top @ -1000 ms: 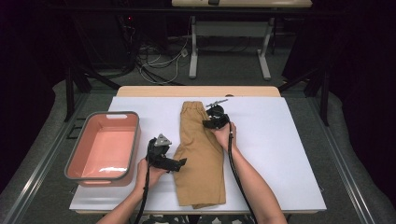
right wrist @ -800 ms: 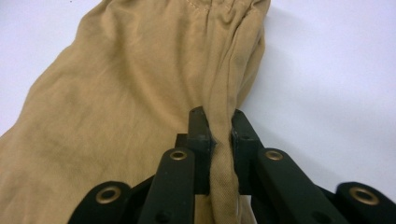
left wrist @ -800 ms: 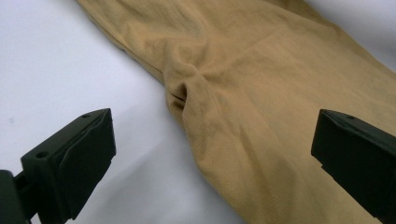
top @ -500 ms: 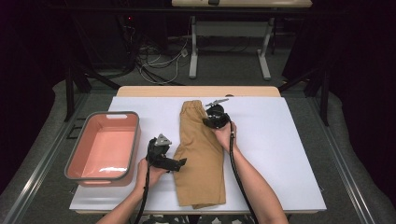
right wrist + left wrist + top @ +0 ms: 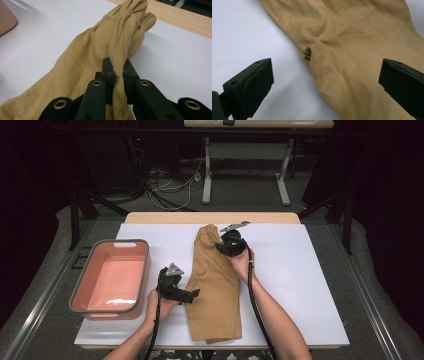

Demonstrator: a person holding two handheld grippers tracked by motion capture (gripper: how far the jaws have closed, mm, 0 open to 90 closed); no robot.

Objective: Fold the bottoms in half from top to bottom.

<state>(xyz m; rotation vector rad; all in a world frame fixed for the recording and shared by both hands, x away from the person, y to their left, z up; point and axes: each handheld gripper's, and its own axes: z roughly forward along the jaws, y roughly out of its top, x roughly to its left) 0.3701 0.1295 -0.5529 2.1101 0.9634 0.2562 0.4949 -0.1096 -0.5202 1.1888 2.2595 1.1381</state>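
A tan cloth garment [image 5: 215, 290] lies lengthwise on the white table sheet [image 5: 300, 285], its gathered waist end at the far side. My right gripper [image 5: 223, 246] is at that far end. Its jaws have just been closing and are now shut on a bunched fold of the tan cloth [image 5: 125, 37], which rises between the right gripper's [image 5: 117, 67] pads. My left gripper [image 5: 192, 294] rests at the garment's left edge, about mid-length. The left gripper [image 5: 325, 72] is open, its jaws standing wide over the wrinkled hem [image 5: 352, 37] without touching it.
A pink tub [image 5: 146, 275] with a grey rim stands at the table's left side, close to my left hand. The wooden table edge [image 5: 210, 217] runs along the far side. Bare white sheet stretches to the right of the garment.
My right gripper has risen slightly with the waist fold pinched in it. The left gripper has stayed where it was.
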